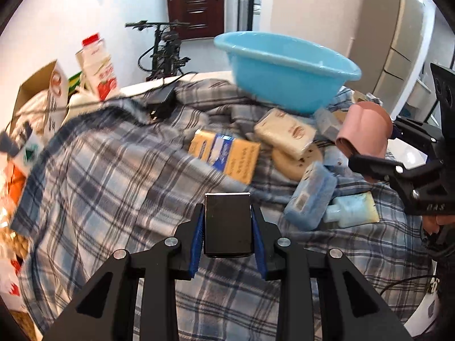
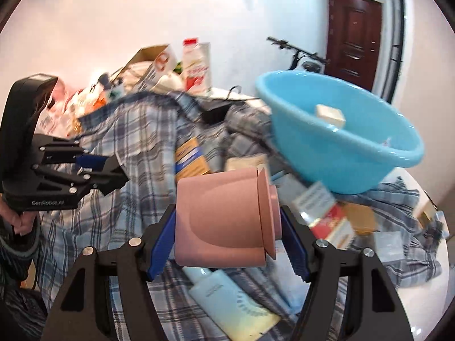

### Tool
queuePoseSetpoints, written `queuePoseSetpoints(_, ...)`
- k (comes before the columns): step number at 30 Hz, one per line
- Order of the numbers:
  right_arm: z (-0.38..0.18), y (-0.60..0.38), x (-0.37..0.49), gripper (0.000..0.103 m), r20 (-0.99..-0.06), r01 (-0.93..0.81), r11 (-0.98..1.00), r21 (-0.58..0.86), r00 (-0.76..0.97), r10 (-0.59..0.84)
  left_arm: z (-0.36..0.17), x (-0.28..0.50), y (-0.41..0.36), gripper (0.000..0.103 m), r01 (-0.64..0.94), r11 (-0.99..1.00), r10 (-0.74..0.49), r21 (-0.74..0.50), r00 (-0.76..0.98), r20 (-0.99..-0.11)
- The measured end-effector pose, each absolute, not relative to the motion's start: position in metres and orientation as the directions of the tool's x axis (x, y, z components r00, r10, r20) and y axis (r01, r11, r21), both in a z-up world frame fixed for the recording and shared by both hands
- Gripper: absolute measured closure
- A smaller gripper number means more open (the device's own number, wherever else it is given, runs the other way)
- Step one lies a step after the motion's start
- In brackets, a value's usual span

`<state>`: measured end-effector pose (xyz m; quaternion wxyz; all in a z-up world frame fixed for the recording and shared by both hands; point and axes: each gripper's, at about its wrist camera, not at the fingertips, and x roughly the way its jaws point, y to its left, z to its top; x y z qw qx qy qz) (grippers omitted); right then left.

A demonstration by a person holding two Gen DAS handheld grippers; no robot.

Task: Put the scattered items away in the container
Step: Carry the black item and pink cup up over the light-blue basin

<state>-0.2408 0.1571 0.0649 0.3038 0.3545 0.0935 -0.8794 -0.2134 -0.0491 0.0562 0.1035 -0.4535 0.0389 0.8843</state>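
Left tongs point(image 1: 227, 227) w/ glossy black box point(image 1: 227, 223), right tongs point(image 2: 227, 236) w/ pink cup point(image 2: 224, 218)

Basin point(image 2: 341, 147) at the back right on the cloth point(image 1: 108, 176), a bar point(image 2: 330, 115) inside. Packets point(image 1: 284, 133) and box point(image 1: 227, 156) just before the basin, bottle point(image 2: 230, 301) nearer. Cartons point(image 1: 98, 68) behind, far left.

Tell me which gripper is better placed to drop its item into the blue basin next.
Right, probably. The right gripper holds the pink cup just beside the blue basin. The left gripper holds a black box nearer the plaid cloth's front, farther from the basin.
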Motion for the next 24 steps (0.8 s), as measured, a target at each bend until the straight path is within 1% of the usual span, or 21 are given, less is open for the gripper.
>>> queuePoseSetpoints(2,0.072,0.168,-0.242,0.035,-0.662,0.584,-0.809,0.067,-0.580,-0.474,0.066,-0.218,-0.044,0.071,-0.227,-0.973,0.165,-0.038,-0.572,-0.804)
queuePoseSetpoints(5,0.084,0.179,-0.246,0.035,-0.638,0.558,-0.826,0.079,-0.608,-0.472,0.078,-0.223,-0.032,0.071,-0.234,-0.972,0.145,-0.001,-0.598,-0.788)
queuePoseSetpoints(8,0.100,0.192,-0.252,0.035,-0.617,0.521,-0.849,0.091,-0.639,-0.459,0.091,-0.231,-0.015,0.071,-0.269,-0.963,0.153,0.022,-0.614,-0.774)
queuePoseSetpoints(10,0.109,0.198,-0.258,0.035,-0.614,0.492,-0.865,0.093,-0.656,-0.439,0.100,-0.235,-0.003,0.071,-0.298,-0.954,0.174,0.025,-0.620,-0.765)
queuePoseSetpoints(14,0.124,0.204,-0.266,0.035,-0.612,0.425,-0.904,0.051,-0.702,-0.365,0.118,-0.241,0.024,0.071,-0.351,-0.934,0.191,0.067,-0.647,-0.738)
queuePoseSetpoints(18,0.143,0.213,-0.274,0.035,-0.592,0.404,-0.912,0.069,-0.720,-0.363,0.139,-0.253,0.047,0.071,-0.380,-0.921,0.210,0.090,-0.678,-0.705)
queuePoseSetpoints(22,0.163,0.214,-0.281,0.035,-0.566,0.377,-0.925,0.038,-0.755,-0.331,0.158,-0.270,0.059,0.071,-0.381,-0.920,0.224,0.091,-0.702,-0.676)
queuePoseSetpoints(24,0.173,0.218,-0.287,0.035,-0.556,0.368,-0.928,0.053,-0.761,-0.334,0.167,-0.277,0.062,0.071,-0.390,-0.918,0.249,0.070,-0.706,-0.663)
